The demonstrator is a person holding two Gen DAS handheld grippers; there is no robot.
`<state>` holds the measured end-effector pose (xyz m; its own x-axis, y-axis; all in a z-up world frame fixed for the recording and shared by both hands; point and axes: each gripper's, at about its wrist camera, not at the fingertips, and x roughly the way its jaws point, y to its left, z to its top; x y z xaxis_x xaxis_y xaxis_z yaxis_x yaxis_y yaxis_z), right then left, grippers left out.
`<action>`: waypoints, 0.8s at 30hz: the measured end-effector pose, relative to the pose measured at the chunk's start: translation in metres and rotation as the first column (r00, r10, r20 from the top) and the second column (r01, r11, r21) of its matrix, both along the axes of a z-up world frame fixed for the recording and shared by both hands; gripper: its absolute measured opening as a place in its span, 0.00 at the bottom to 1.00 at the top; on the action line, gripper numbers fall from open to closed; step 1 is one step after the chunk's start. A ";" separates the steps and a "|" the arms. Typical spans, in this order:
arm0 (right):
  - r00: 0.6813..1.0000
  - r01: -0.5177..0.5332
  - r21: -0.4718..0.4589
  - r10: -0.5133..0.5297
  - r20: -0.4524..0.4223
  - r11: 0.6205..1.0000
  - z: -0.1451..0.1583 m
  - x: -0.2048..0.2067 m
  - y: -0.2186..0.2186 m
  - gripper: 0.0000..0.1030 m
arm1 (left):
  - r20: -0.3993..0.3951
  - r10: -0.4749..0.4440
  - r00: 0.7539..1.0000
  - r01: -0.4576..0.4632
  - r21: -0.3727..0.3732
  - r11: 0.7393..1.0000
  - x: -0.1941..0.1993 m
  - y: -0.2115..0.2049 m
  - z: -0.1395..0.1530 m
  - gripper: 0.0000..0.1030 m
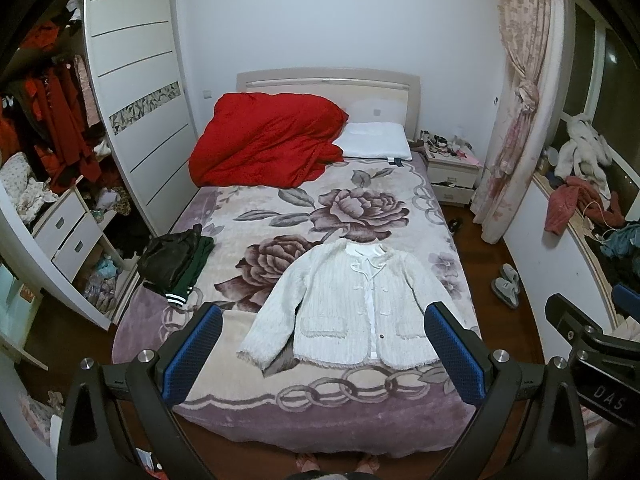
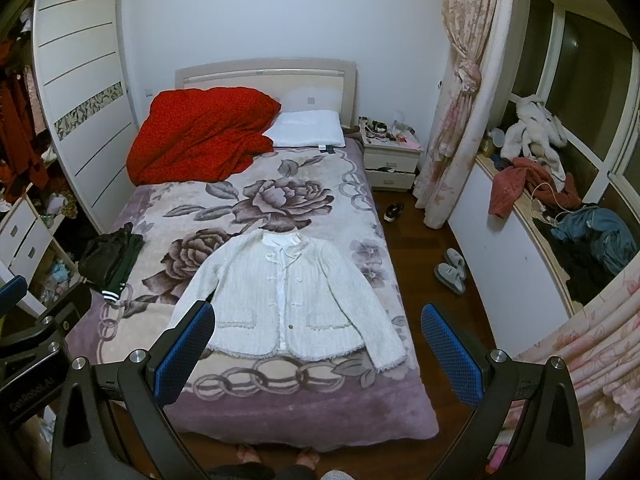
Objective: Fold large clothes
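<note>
White cardigan (image 1: pixel 352 304) lying flat, front up, on the bed (image 1: pixel 320 420) for folding; left gripper (image 1: pixel 326 354) and right gripper (image 2: pixel 316 352) hovering above, jaws wide apart, gripping nothing

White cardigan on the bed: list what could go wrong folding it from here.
1. The white cardigan is fuzzy and lies on a plush floral blanket; a pinch may grab blanket too.
2. Its hem and one sleeve lie near the bed's foot edge, so a tug could slide it off.
3. Both the left gripper and right gripper are open and above it; uneven grasps could skew the fold.
</note>
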<state>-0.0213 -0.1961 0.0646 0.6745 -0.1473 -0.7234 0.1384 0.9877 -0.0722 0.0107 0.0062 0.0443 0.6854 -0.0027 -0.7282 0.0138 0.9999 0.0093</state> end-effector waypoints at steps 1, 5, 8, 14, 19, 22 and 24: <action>1.000 0.002 -0.001 -0.002 -0.001 1.000 0.000 0.001 0.001 1.00 | -0.001 -0.001 1.000 0.001 0.004 1.000 0.004 0.000 0.002 1.00; 1.000 0.013 0.005 -0.013 -0.006 1.000 0.006 0.009 0.009 1.00 | 0.044 0.000 0.999 -0.001 0.028 1.000 0.037 -0.003 -0.009 1.00; 0.999 0.025 0.067 -0.023 -0.025 0.997 -0.019 0.030 0.003 1.00 | 0.089 0.013 0.996 -0.020 0.081 0.996 0.067 -0.001 -0.037 1.00; 0.971 0.186 0.175 -0.154 -0.182 0.967 -0.129 0.096 -0.038 1.00 | -0.019 0.008 1.000 -0.005 0.136 0.991 0.139 -0.004 -0.152 1.00; 0.883 0.412 0.237 -0.321 -0.341 0.880 -0.267 0.132 -0.126 0.84 | -0.180 0.045 0.983 -0.013 0.176 0.984 0.178 -0.010 -0.263 1.00; 0.798 0.552 0.256 -0.415 -0.436 0.793 -0.358 0.138 -0.191 0.83 | -0.256 0.090 0.963 -0.035 0.211 0.977 0.197 -0.017 -0.331 1.00; 0.748 0.629 0.298 -0.457 -0.481 0.718 -0.424 0.138 -0.237 0.84 | -0.309 0.128 0.942 -0.050 0.248 0.967 0.210 -0.027 -0.380 1.00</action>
